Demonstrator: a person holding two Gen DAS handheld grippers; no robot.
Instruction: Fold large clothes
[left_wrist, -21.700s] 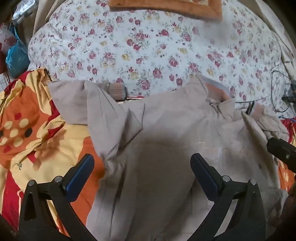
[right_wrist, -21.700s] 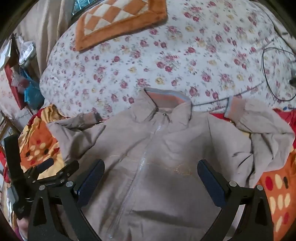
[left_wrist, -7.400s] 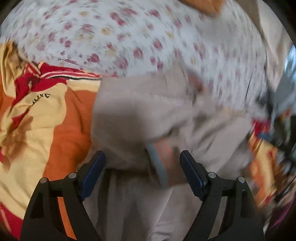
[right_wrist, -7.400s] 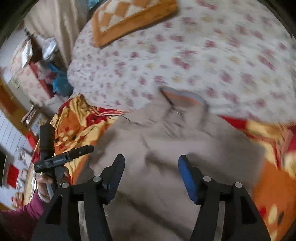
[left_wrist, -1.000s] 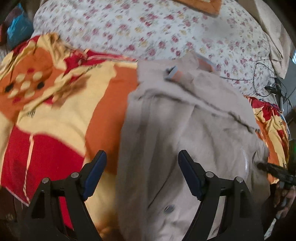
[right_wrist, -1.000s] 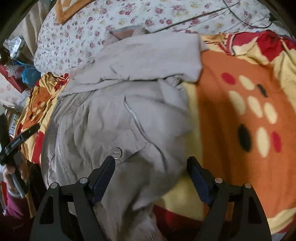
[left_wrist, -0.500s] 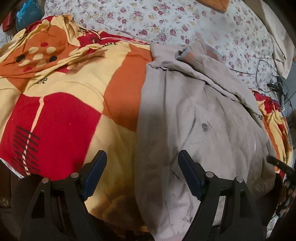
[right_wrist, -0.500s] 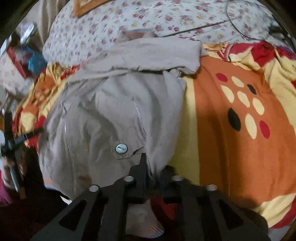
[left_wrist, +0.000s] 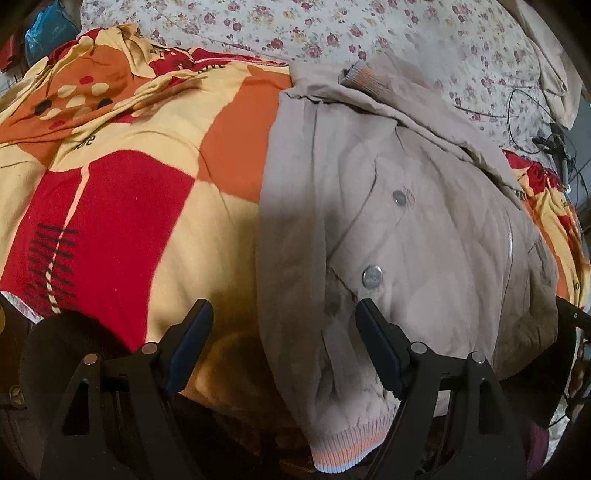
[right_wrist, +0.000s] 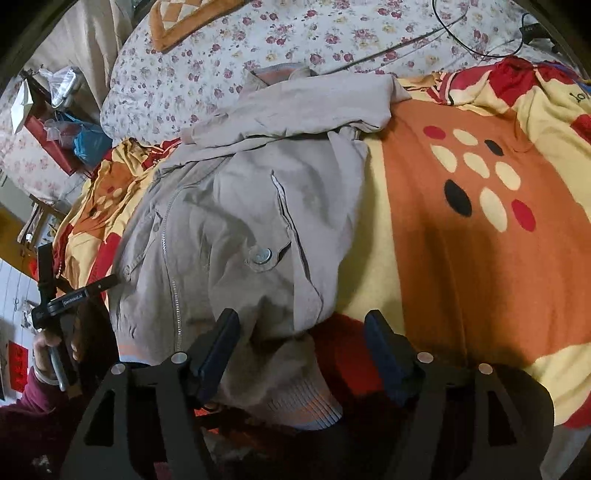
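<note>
Jacket (left_wrist: 399, 229) hem between left gripper (left_wrist: 284, 350) fingers, ungripped

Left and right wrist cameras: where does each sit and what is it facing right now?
Left wrist: on the left gripper, open, over the jacket hem's left side, facing up the bed.
Right wrist: on the right gripper, open, over the hem's right side; the person's left hand shows.
Shared: jacket, orange blanket, floral bedding.

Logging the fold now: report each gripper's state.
Left gripper: open, holding nothing, the jacket hem between its fingers.
Right gripper: open, holding nothing, over the hem.
</note>
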